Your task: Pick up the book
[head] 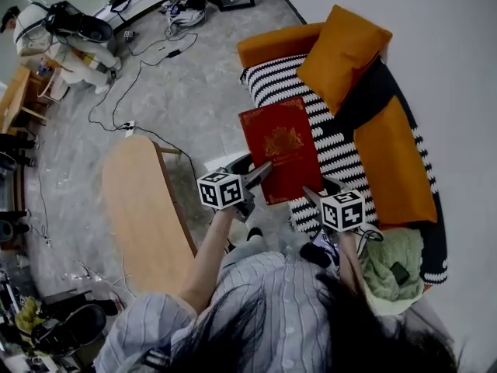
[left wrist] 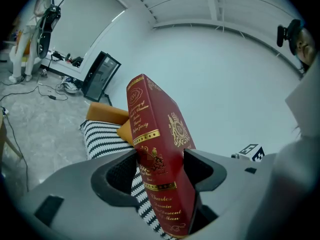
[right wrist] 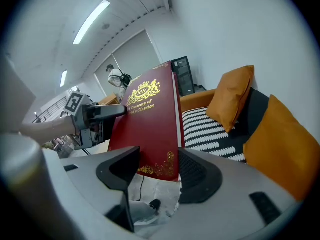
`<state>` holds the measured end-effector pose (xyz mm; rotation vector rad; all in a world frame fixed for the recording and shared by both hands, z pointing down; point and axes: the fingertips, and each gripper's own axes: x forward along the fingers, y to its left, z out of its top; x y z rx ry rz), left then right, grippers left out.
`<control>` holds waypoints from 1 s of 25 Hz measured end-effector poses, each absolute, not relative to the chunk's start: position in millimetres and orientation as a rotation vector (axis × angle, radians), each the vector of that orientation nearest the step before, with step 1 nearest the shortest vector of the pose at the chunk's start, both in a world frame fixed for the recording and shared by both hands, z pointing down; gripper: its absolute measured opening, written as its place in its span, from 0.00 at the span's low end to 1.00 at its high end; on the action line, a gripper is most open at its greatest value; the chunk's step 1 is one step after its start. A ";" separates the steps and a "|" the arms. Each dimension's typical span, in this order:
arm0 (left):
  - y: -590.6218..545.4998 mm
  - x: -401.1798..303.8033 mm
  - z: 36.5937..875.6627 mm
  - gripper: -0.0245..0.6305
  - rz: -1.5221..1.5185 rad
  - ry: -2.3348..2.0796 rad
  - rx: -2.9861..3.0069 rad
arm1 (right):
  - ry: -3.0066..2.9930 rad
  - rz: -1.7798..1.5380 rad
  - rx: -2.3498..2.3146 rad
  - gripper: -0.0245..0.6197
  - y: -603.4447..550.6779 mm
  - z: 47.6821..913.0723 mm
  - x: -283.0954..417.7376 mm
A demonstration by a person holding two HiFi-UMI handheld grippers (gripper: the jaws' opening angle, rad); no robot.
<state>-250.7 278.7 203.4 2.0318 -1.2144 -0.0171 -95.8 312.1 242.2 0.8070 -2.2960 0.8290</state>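
Between the two grippers, a red book (head: 281, 148) with gold printing hangs clear of the sofa (head: 272, 45) underneath. The left gripper (head: 262, 169) is clamped on it: in the left gripper view (left wrist: 162, 169) both jaws press against the book (left wrist: 160, 159), one on each cover just beside the spine, and the volume rises tilted out of the jaws with its spine towards the camera. The right gripper (head: 311, 193) bites the opposite near corner. In the right gripper view (right wrist: 157, 166) the lower edge of the book (right wrist: 147, 129) sits between the jaws, with the front cover facing that gripper's left jaw and the page edge against its right jaw. Past the book on that side, the left gripper (right wrist: 90, 116) shows with its marker cube (right wrist: 75, 104). Below and beyond both tools lies a black-and-white striped blanket (head: 279, 80) spread over the sofa seat. One orange cushion (head: 345, 49) stands ahead of the right gripper and another (head: 392, 162) lies off to its right. Left of the left gripper, well apart from it, stands a wooden table (head: 144, 208), and farther ahead on that side cables (head: 147, 61) trail over the grey floor (head: 194, 92).
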 end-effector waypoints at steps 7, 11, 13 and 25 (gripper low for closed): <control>326.8 -311.1 196.8 0.50 -0.067 -1.226 2.025 | -2.300 0.755 0.793 0.43 354.7 230.4 -154.4; 359.0 -333.4 198.0 0.50 -0.080 -1.213 2.024 | -2.289 0.749 0.807 0.43 388.0 229.8 -176.9; 375.1 -343.6 198.6 0.50 -0.085 -1.204 2.023 | -2.281 0.752 0.818 0.43 405.1 228.9 -187.0; 451.0 -363.9 208.3 0.50 -0.065 -1.084 2.056 | -2.236 0.853 0.948 0.43 501.7 234.7 -211.4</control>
